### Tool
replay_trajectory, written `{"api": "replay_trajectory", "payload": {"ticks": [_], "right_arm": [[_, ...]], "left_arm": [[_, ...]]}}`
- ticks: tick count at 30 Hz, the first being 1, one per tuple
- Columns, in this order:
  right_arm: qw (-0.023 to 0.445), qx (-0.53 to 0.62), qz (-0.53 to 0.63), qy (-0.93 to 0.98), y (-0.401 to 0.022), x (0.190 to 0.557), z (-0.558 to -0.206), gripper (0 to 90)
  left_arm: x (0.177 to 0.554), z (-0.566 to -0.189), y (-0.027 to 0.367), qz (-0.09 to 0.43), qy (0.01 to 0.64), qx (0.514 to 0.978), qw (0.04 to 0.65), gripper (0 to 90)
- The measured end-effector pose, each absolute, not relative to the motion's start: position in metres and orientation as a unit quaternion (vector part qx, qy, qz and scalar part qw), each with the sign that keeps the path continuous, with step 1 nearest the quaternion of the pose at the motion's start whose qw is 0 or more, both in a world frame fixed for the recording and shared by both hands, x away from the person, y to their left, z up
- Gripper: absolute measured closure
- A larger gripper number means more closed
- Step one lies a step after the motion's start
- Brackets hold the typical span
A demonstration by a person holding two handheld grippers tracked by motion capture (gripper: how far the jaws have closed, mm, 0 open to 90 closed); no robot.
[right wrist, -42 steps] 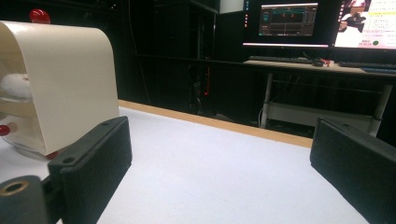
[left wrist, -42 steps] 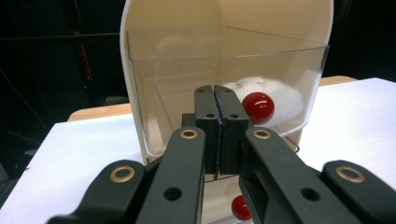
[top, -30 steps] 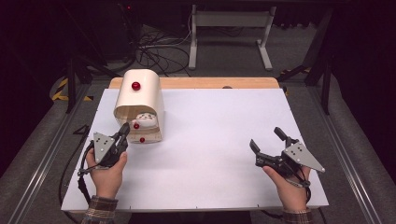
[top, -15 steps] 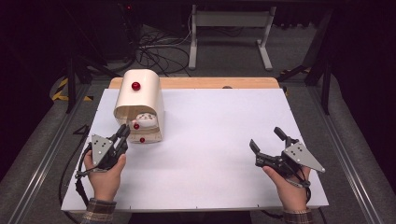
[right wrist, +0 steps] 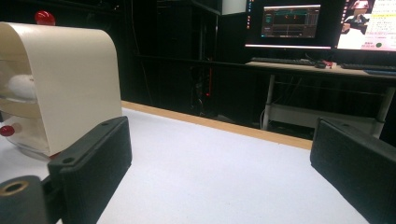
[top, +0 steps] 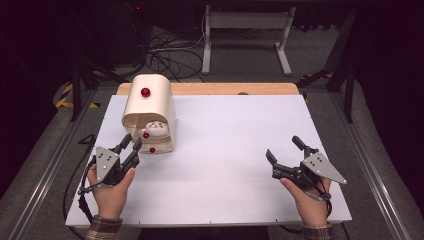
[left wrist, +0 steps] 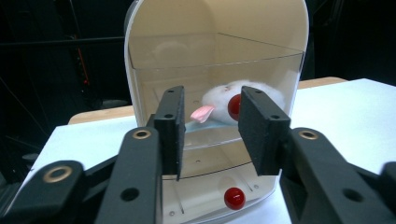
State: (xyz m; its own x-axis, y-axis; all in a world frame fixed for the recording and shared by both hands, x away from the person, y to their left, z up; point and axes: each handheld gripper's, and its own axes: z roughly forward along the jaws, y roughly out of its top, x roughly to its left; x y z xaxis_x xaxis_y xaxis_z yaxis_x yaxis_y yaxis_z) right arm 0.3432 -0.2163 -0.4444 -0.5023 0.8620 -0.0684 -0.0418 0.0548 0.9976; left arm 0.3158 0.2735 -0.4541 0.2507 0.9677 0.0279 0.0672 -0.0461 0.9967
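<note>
Cream drawer cabinet (top: 150, 112) sits back-left on the white table (top: 225, 165); from above, our left gripper (top: 131, 145) has just been opening right at its front, right gripper (top: 284, 155) parked wide apart. Left gripper view: jaws part-open, nothing pinched, framing the middle drawer's red knob (left wrist: 234, 106) by the white plush (left wrist: 243, 100), so we'd centre on it before squeezing

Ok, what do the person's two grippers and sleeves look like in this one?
Both the left gripper and the right gripper are black, with linked arms ending in flat rectangular pads and brass-coloured pivot pins. Each carries a grey three-cornered plate dotted with small dark marks. A black cable trails from the left gripper. Plaid shirt cuffs show at both wrists.
</note>
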Motion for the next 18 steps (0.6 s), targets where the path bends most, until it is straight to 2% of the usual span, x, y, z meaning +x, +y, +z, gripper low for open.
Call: {"api": "replay_trajectory", "payload": {"ticks": [18], "right_arm": [[0.373,0.327,0.603,0.624,-0.2141,0.3433,-0.4443,6.2]], "left_arm": [[0.3087,-0.4505,0.2744,0.426,0.437,0.585,0.535,50.3]]}}
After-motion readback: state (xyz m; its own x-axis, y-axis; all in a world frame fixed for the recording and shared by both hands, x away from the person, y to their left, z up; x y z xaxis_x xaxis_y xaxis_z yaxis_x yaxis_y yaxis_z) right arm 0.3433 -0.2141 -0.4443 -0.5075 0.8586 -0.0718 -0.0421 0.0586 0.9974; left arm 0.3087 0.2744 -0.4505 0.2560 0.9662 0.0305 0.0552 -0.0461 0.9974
